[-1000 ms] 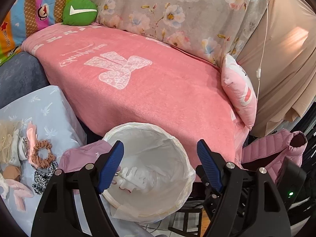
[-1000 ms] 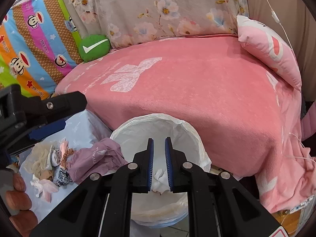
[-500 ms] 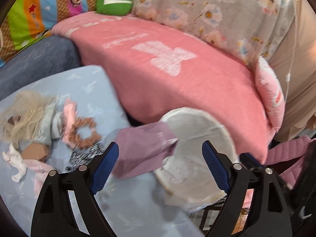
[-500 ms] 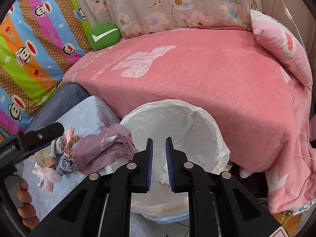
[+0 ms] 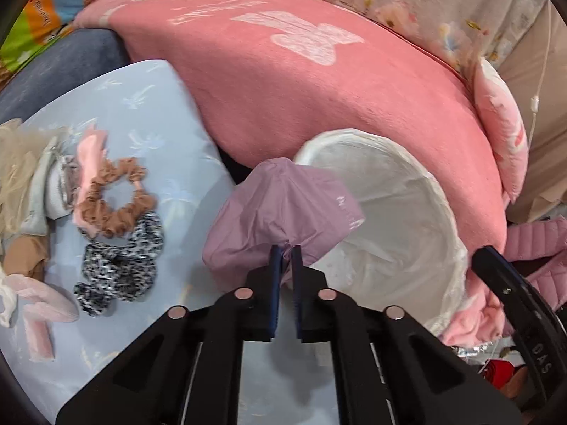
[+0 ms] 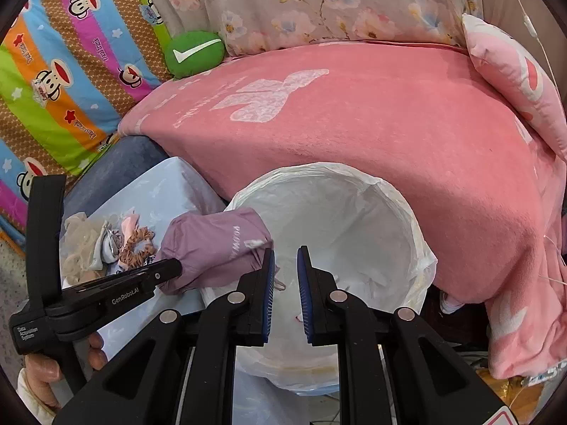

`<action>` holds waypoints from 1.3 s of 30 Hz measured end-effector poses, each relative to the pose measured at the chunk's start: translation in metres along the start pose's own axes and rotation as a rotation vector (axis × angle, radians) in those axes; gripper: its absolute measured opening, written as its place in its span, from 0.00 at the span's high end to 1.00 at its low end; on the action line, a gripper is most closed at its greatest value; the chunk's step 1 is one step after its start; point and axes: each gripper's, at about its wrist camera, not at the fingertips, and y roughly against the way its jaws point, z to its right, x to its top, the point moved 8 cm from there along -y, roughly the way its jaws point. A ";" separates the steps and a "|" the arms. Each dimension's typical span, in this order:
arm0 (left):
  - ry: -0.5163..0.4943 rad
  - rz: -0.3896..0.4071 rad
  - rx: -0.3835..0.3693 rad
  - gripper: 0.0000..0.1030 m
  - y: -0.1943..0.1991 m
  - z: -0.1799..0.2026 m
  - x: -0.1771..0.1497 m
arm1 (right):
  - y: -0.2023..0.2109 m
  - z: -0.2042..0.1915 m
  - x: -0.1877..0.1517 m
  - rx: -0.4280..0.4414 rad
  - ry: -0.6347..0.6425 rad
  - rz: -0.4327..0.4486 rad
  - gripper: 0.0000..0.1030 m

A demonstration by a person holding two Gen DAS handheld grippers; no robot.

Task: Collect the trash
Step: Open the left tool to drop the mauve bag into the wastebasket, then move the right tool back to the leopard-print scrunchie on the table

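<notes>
A: Far left on the blue sheet [image 5: 149,113]?
B: Loose heap: pale doll hair [image 5: 14,163], brown scrunchie [image 5: 117,194], leopard scrunchie [image 5: 120,269], pink scraps [image 5: 39,304]. Nothing boxed or bagged, just lying flat.

A: Next over?
B: Left gripper [image 5: 286,258], pads pressed nearly together, pinching a fold of the mauve wrapper [image 5: 283,212]. Crumpled, puffed up, printed with faint white letters. Seen from the right wrist too [image 6: 216,244], held at the left rim of the bin, partly over the sheet, partly over the opening.

A: And the bin?
B: Round bin [image 6: 407,233] lined with a white plastic bag, liner folded over the rim. Standing between the sheet and the pink blanket [image 6: 372,134]. Inside: small white tissue bits [image 6: 351,283] near the bottom, hard to make out more.

A: Right gripper?
B: Right gripper [image 6: 285,283] over the near side of the bin's mouth, pads slightly parted with a clear gap, holding nothing.

A: Further right?
B: Pink blanket draped down beside the bin, pink pillow [image 6: 514,81] at its far edge.
</notes>
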 end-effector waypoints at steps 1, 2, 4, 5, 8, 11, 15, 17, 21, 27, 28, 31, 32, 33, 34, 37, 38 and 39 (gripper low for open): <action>-0.014 0.008 -0.011 0.97 0.002 0.006 0.001 | 0.000 0.001 0.001 -0.002 -0.003 0.001 0.86; -0.033 0.017 -0.020 0.97 0.006 0.015 0.002 | 0.000 0.003 0.002 -0.005 -0.006 0.003 0.86; -0.055 0.025 -0.049 0.97 0.009 0.031 0.004 | 0.002 0.006 0.004 -0.009 -0.014 0.009 0.86; -0.061 0.023 -0.064 0.96 0.010 0.037 0.005 | 0.003 0.008 0.005 -0.011 -0.017 0.012 0.86; -0.080 0.019 -0.084 0.93 0.012 0.053 0.007 | 0.005 0.012 0.007 -0.016 -0.022 0.018 0.86; -0.093 0.029 -0.047 0.61 0.011 0.056 0.009 | 0.008 0.016 0.008 -0.020 -0.026 0.023 0.85; -0.079 0.076 -0.007 0.46 0.020 0.052 0.013 | 0.012 0.018 0.006 -0.021 -0.027 0.029 0.79; -0.069 0.081 0.001 0.46 0.022 0.048 0.012 | 0.013 0.017 0.006 -0.020 -0.026 0.029 0.79; -0.049 0.095 0.026 0.46 0.028 0.039 0.009 | 0.015 0.010 0.005 -0.011 -0.011 0.030 0.78; -0.006 0.112 0.055 0.46 0.037 0.019 0.003 | 0.017 -0.008 0.001 0.006 0.020 0.025 0.78; 0.004 0.117 0.061 0.46 0.040 0.013 0.002 | 0.017 -0.012 0.000 0.011 0.025 0.023 0.78; 0.031 0.123 0.070 0.46 0.046 0.001 -0.001 | 0.016 -0.025 -0.004 0.020 0.048 0.018 0.75; 0.042 0.127 0.076 0.45 0.049 -0.005 -0.002 | 0.016 -0.029 -0.005 0.022 0.054 0.018 0.74; 0.053 0.131 0.085 0.40 0.052 -0.011 -0.004 | 0.016 -0.034 -0.006 0.028 0.059 0.016 0.73; 0.063 0.134 0.092 0.38 0.054 -0.015 -0.005 | 0.016 -0.038 -0.008 0.032 0.065 0.014 0.73; 0.096 0.148 0.118 0.31 0.062 -0.034 -0.010 | 0.016 -0.053 -0.012 0.043 0.088 0.009 0.72; 0.108 0.152 0.126 0.30 0.064 -0.041 -0.012 | 0.015 -0.059 -0.014 0.049 0.095 0.006 0.72; 0.121 0.154 0.136 0.30 0.067 -0.049 -0.014 | 0.015 -0.063 -0.016 0.052 0.102 0.004 0.72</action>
